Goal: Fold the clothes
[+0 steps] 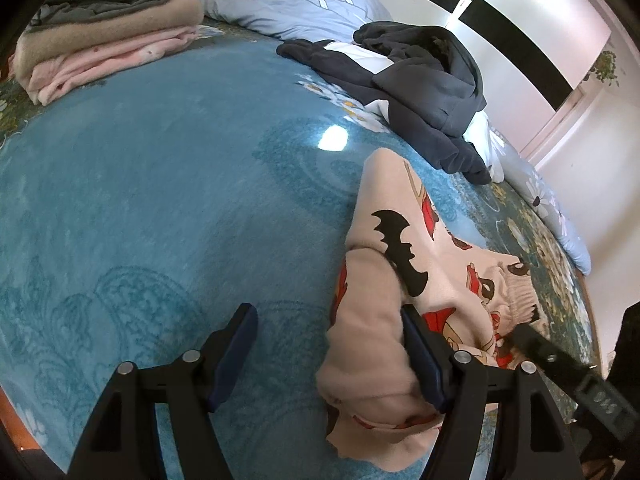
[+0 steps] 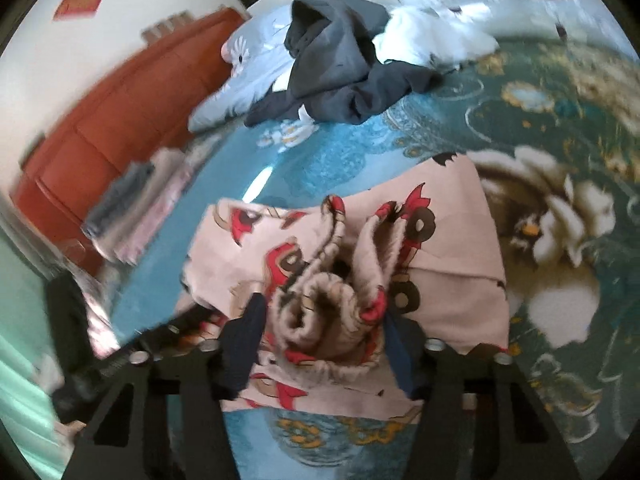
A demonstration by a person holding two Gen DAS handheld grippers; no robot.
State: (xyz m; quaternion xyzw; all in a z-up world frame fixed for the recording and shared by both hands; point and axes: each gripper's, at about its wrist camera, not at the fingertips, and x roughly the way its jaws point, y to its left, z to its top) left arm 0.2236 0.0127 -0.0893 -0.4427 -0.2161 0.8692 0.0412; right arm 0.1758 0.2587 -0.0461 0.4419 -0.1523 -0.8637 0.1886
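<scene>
A pink cartoon-print garment with black bats and red figures lies crumpled on the blue floral bedspread. My left gripper is open just above the spread; its right finger touches the garment's left fold, with bare spread between the fingers. In the right wrist view the same garment is bunched, and my right gripper stands open around its ribbed cuff roll. The right gripper's arm shows at the left view's lower right.
A folded stack of grey, beige and pink clothes sits at the far left. A dark grey hoodie lies heaped over white cloth at the far right. A light blue floral quilt lies along the headboard.
</scene>
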